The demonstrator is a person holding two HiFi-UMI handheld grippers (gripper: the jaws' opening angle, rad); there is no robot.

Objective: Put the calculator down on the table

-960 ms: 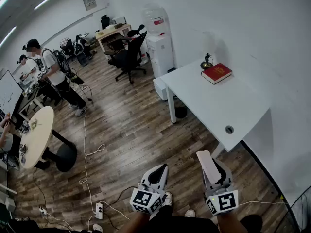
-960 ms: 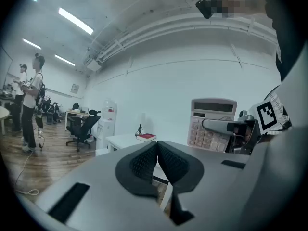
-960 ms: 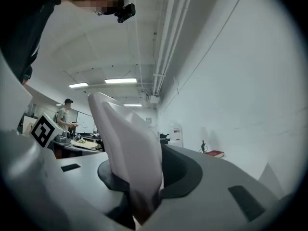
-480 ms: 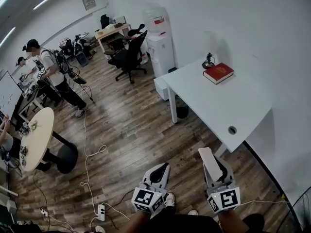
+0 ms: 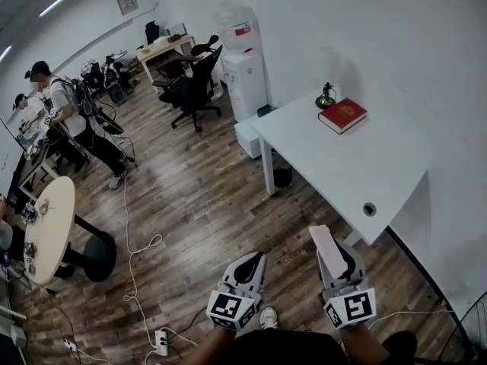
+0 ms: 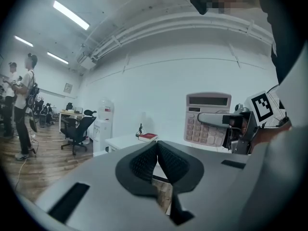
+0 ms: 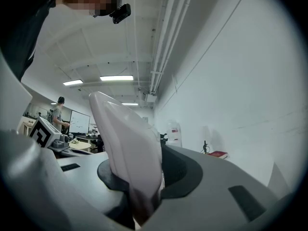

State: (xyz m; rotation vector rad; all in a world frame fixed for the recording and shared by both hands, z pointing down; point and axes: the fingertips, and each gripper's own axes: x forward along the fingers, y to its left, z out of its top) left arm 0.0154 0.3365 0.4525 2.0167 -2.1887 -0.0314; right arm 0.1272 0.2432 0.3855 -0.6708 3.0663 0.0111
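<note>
A pale pink calculator (image 5: 329,251) stands on edge in my right gripper (image 5: 335,261), whose jaws are shut on it; the right gripper view shows its back (image 7: 126,148) filling the jaws, and the left gripper view shows its keys and display (image 6: 208,119). My left gripper (image 5: 247,268) hangs beside it at the same height, its black pads (image 6: 157,163) pressed together with nothing between them. Both grippers are over the wooden floor, short of the near corner of the white table (image 5: 358,181).
On the table's far end lie a red book (image 5: 342,115) and a small dark lamp (image 5: 326,97); a cable hole (image 5: 369,209) sits near its front corner. A water dispenser (image 5: 243,63), an office chair (image 5: 192,90), a round table (image 5: 46,226), floor cables (image 5: 133,257) and people (image 5: 76,120) are to the left.
The view has shifted a little nearer the table; the table's corner is closer to my grippers. The calculator stays held in the right gripper as before.
</note>
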